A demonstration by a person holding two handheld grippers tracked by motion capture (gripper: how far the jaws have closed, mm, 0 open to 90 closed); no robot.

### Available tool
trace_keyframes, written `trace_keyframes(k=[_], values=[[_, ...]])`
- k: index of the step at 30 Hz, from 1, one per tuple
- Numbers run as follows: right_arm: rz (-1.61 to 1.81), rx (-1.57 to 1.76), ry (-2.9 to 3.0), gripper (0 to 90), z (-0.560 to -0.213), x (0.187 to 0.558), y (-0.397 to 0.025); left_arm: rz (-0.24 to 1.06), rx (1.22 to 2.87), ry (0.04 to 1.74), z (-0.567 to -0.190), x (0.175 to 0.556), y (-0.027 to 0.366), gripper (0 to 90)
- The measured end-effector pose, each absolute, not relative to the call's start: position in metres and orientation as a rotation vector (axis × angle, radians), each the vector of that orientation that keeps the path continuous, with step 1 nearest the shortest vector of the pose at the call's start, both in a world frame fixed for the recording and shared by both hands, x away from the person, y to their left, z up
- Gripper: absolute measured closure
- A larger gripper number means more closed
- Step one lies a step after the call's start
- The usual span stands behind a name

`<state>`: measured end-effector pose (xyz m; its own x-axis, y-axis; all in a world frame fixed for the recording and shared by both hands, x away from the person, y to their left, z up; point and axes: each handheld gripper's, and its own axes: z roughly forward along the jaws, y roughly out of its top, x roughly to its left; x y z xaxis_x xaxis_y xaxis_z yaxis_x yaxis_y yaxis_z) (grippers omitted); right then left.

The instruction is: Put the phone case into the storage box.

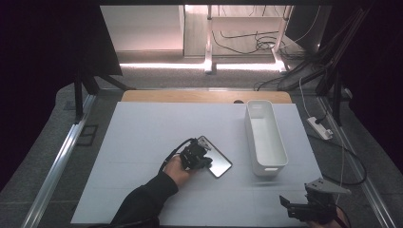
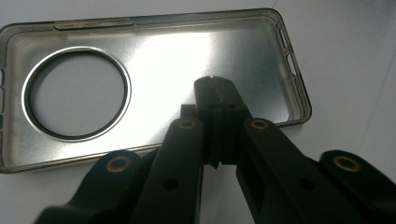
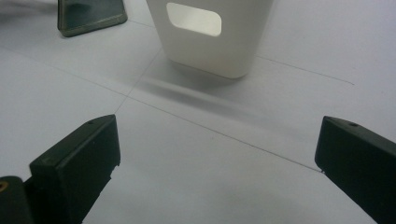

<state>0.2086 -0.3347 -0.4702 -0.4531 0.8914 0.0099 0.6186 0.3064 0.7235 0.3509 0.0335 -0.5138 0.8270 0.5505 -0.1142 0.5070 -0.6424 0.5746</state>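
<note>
We have the left gripper (image 2: 215, 84) pinched tight on the near long edge of the phone case (image 2: 154, 65), which lies flat mid-table, long axis slanting toward the white bin (image 1: 264, 137) just to its right. Our right gripper (image 1: 304, 206), jaws wide and empty, waits near the bin's front end; nothing stands between.
</note>
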Motion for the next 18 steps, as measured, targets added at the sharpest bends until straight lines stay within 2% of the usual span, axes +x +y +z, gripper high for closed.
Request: trace_keyframes(k=[18], values=[[0.946,1.342,2.191,0.3,-0.4702,0.2083,-0.3346,0.091,2.421,0.760,-0.5192,0.3463,0.0396,89.0]])
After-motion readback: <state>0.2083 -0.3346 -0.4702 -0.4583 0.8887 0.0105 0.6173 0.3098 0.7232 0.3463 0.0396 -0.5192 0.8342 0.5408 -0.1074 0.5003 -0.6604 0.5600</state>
